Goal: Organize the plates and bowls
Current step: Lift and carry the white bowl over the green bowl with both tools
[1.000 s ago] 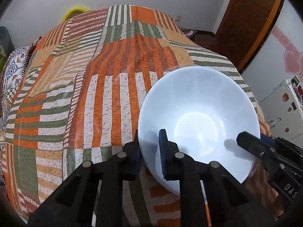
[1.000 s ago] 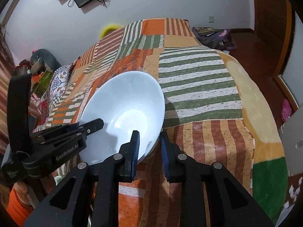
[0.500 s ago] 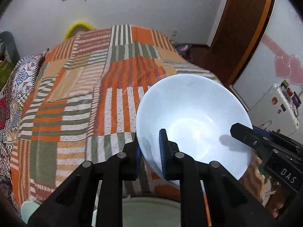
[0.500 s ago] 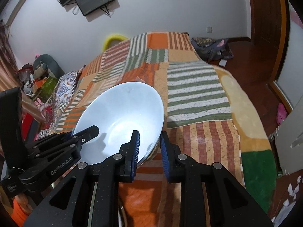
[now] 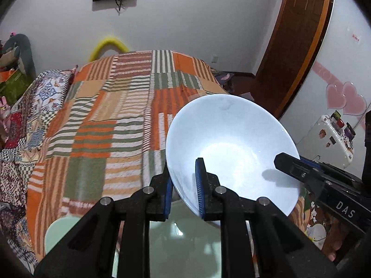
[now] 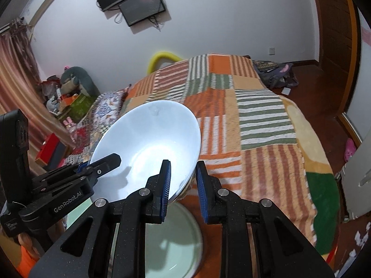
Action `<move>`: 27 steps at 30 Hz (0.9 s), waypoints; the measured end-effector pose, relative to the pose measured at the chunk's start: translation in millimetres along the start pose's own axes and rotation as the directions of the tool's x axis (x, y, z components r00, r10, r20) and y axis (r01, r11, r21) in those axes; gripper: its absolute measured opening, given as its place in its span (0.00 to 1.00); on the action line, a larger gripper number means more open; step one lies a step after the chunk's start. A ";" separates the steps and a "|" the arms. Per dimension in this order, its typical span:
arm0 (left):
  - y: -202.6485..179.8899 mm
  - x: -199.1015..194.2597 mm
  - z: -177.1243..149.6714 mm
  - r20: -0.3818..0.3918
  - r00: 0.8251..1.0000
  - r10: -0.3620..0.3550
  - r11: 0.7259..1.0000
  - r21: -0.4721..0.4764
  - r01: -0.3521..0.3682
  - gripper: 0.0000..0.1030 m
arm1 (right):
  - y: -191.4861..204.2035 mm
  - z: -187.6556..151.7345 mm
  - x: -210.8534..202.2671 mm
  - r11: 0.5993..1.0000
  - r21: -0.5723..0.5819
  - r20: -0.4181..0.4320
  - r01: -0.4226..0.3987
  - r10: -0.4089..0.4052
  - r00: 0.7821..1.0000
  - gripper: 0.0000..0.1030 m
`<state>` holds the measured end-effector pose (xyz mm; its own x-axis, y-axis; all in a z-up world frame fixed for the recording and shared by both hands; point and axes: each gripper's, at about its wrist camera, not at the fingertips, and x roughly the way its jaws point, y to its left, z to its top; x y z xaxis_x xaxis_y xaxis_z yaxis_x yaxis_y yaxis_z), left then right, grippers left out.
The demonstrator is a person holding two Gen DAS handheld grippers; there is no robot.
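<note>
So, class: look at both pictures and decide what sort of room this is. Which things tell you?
Most likely a bedroom in a home: a bed under a striped patchwork blanket, a wall-mounted screen and a wooden door.

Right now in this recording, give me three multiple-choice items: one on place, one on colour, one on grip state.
1. Where is the bowl?
A. flat on the bed
B. held up over the bed
C. on the floor

2. What colour is it?
A. white
B. red
C. black

3. How is it held?
A. by one gripper
B. by neither
C. by both, on opposite rims

Answers: B, it hangs tilted above the bedspread; A, its inside is plain white; C, the left gripper and right gripper each pinch a rim.
</note>
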<state>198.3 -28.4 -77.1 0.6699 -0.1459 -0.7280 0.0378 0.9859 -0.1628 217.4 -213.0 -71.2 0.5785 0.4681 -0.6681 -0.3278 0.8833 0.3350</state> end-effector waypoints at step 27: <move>123.4 -104.4 -87.1 0.036 0.992 0.123 0.977 -0.177 -0.115 0.17 | 124.5 -54.6 26.3 0.975 -0.141 -0.092 -0.170 0.158 0.983 0.19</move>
<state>68.5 101.3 -79.2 0.6958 -0.0200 -0.7180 -0.1718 0.9660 -0.1934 151.1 -92.1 -83.3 0.4477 0.5977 -0.6651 -0.5234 0.7782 0.3470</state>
